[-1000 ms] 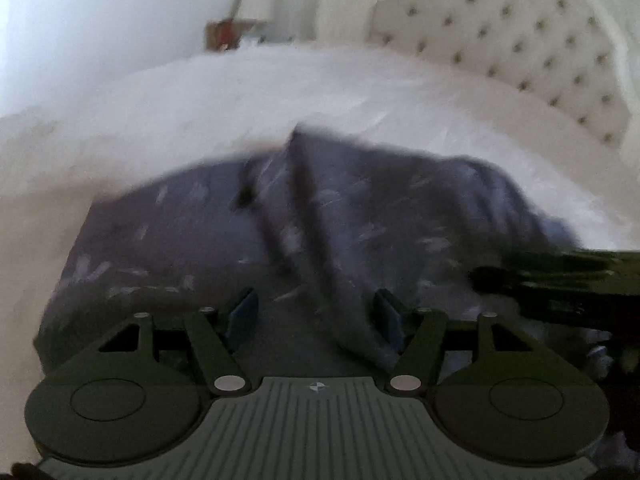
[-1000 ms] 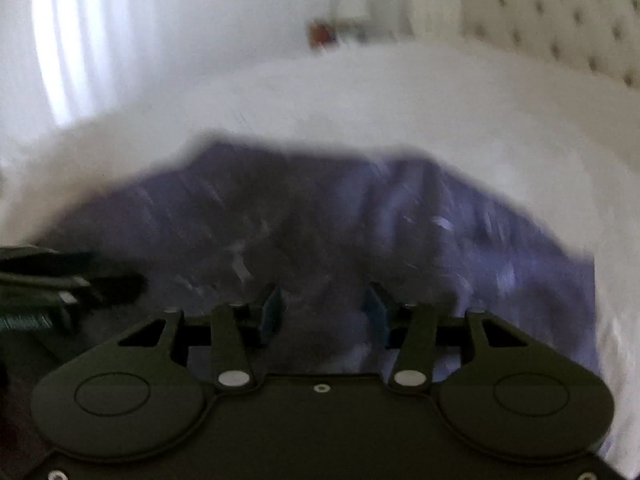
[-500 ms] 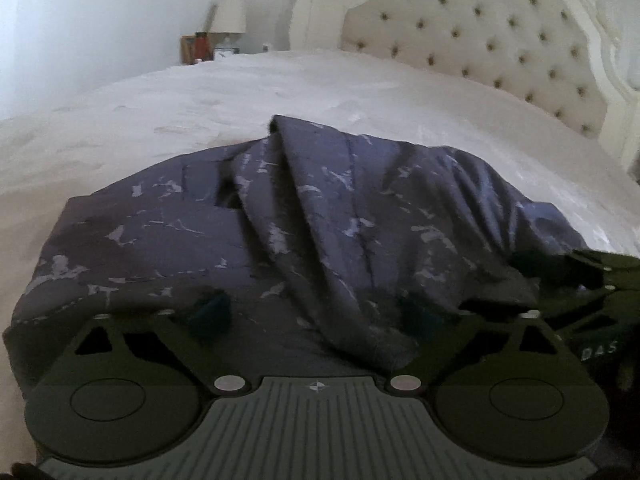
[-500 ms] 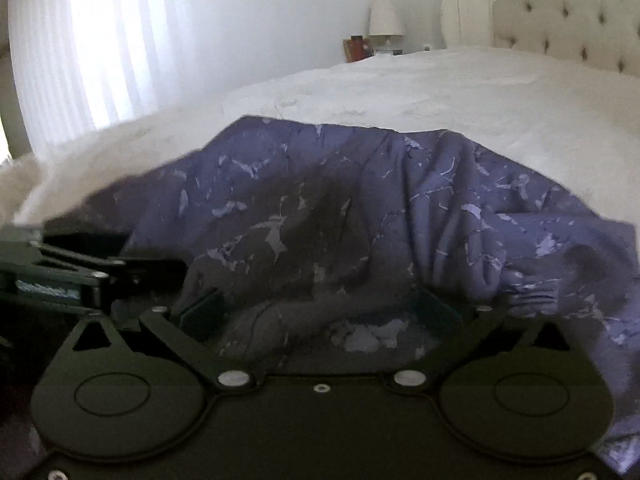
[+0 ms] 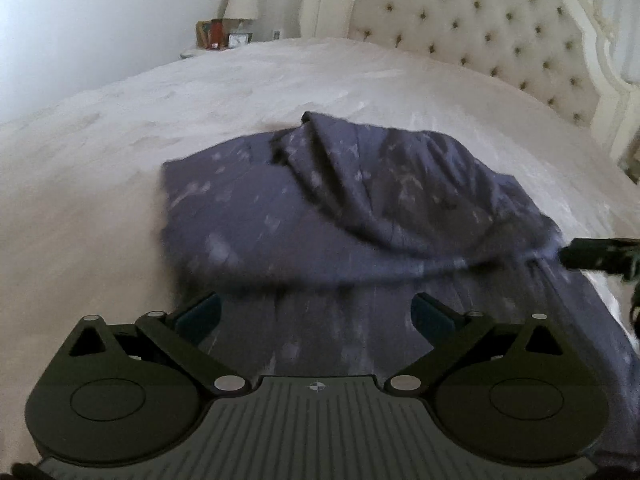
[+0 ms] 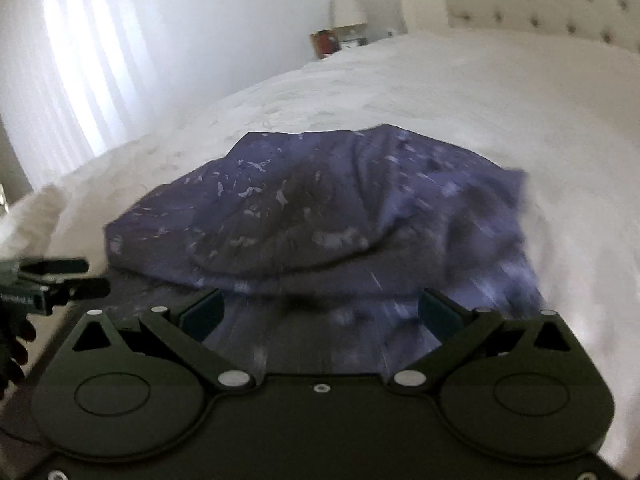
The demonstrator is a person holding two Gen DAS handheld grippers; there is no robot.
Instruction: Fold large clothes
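A dark purple garment with pale marbled print (image 5: 360, 208) lies on the white bed, its far part folded over toward me in a loose, rumpled layer; it also shows in the right wrist view (image 6: 340, 208). My left gripper (image 5: 316, 314) is open and empty, above the garment's near edge. My right gripper (image 6: 320, 310) is open and empty, also above the near edge. The right gripper's tip shows at the right edge of the left wrist view (image 5: 600, 256); the left gripper's tip shows at the left of the right wrist view (image 6: 56, 280).
The white bed (image 5: 200, 112) spreads around the garment. A tufted cream headboard (image 5: 500, 28) stands at the far right. A nightstand with a lamp (image 5: 240, 4) and small items is at the back. A bright curtained window (image 6: 80, 64) is on the left.
Both grippers opened and let go of the garment. They have pulled back and risen; the folded layer now lies settled on the bed.
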